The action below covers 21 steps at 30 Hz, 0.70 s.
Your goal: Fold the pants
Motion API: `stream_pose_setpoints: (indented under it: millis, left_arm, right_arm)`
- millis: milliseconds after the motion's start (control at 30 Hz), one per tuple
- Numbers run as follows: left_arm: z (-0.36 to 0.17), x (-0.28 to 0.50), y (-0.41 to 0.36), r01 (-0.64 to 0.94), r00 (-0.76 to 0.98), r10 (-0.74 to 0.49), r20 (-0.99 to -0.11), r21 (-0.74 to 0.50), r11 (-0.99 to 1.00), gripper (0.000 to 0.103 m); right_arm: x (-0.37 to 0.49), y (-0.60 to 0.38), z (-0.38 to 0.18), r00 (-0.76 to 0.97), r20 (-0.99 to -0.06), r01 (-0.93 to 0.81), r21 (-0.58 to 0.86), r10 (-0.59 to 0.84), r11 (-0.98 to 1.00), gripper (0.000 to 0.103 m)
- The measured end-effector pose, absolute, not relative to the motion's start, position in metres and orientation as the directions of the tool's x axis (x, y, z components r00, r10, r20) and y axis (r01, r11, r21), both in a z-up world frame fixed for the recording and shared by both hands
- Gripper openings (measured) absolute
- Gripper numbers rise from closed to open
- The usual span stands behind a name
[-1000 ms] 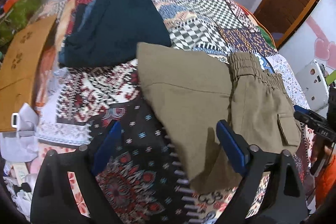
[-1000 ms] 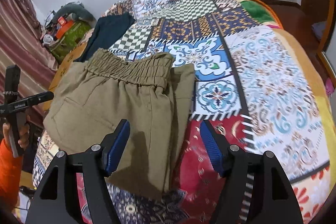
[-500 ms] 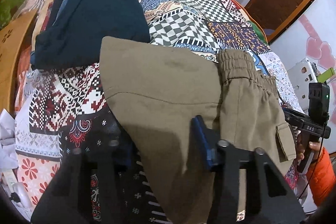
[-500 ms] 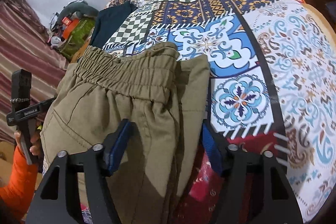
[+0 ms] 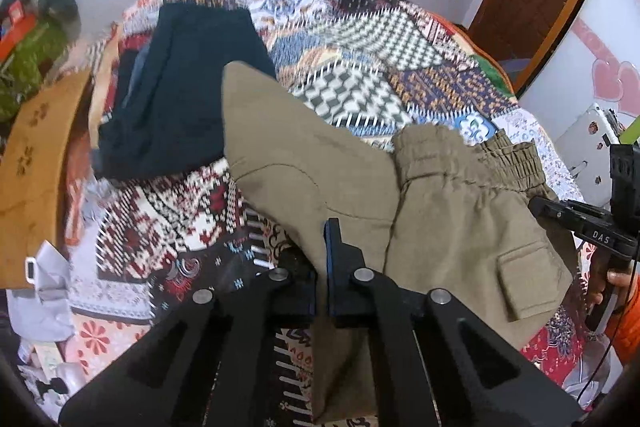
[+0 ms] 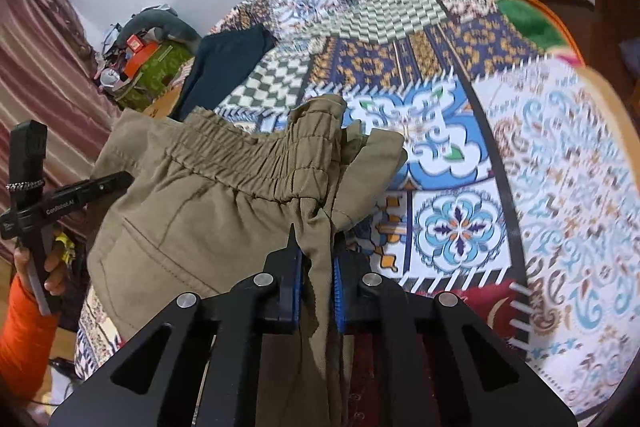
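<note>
Across the quilt [image 6: 460, 75] we have just closed both grippers, left [image 5: 320, 251] and right [image 6: 316, 259], on the pants [image 6: 208, 211], lower centre, ready to fold.

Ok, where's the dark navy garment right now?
The dark navy garment lies on the patchwork bedspread, upper left in the left wrist view, just beyond the khaki pants; the pants' far corner overlaps its edge.
</note>
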<state>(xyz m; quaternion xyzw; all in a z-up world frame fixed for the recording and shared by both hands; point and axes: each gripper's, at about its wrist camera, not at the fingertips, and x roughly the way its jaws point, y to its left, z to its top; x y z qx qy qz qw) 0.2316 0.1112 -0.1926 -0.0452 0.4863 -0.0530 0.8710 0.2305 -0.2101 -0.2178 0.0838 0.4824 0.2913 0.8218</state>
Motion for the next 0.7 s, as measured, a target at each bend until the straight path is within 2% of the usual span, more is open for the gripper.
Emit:
stream_pose_setpoints:
  millis: [267, 700]
  left_arm:
    - [-0.147, 0.230, 0.109, 0.059, 0.612, -0.072, -0.788, -0.045, 0.997, 0.003]
    - [-0.085, 0.272, 0.172, -0.065, 0.723, 0.064, -0.687, 0.024, 0.998, 0.003]
  right_arm:
    - [0.237, -0.191, -0.169, 0.439, -0.689, -0.469, 0.371, 0.576, 0.802, 0.010]
    - [0.290, -0.119, -0.101, 0.533, -0.582, -0.572, 0.285, 0.613, 0.769, 0.010]
